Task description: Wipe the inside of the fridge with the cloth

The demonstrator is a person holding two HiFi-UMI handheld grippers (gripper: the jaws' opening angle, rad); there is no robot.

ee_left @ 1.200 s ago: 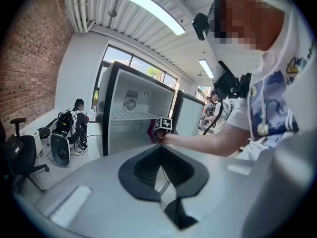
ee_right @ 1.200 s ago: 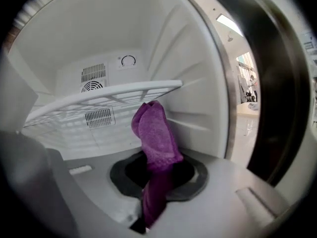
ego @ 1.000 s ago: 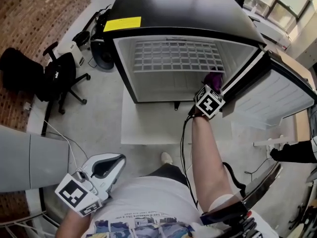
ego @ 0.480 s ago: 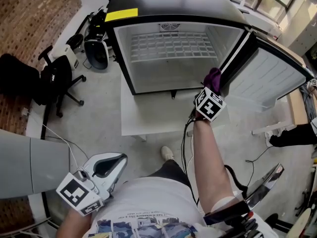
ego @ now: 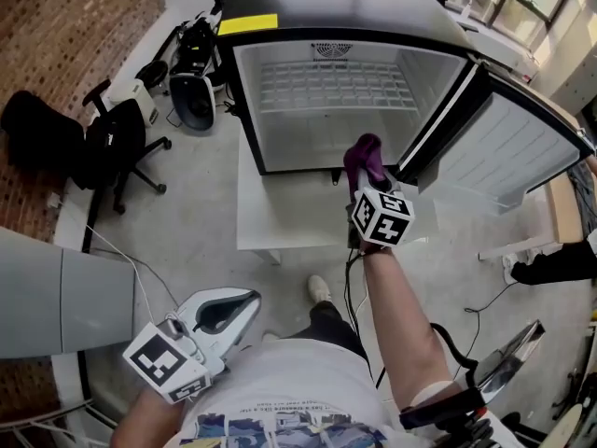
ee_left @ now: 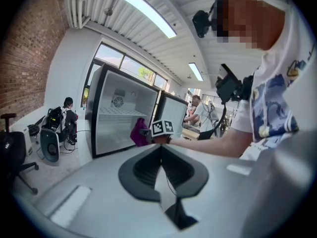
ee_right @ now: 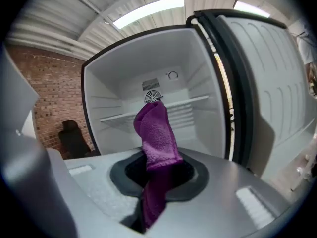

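The purple terry cloth (ee_right: 156, 133) is seen clamped between the jaws of the right gripper (ee_right: 157, 177), its free end standing upright. It is held out in front of the open black fridge with the white interior (ego: 298, 143), just outside the opening, below the white wire shelf (ego: 331, 87). The left gripper (ee_left: 161, 165) is kept low beside the person's white shirt (ego: 280, 390), jaws pressed together on nothing

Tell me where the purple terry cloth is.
In the head view, centre-right: the purple terry cloth is clamped in the right hand-held gripper, just in front of the open black fridge.
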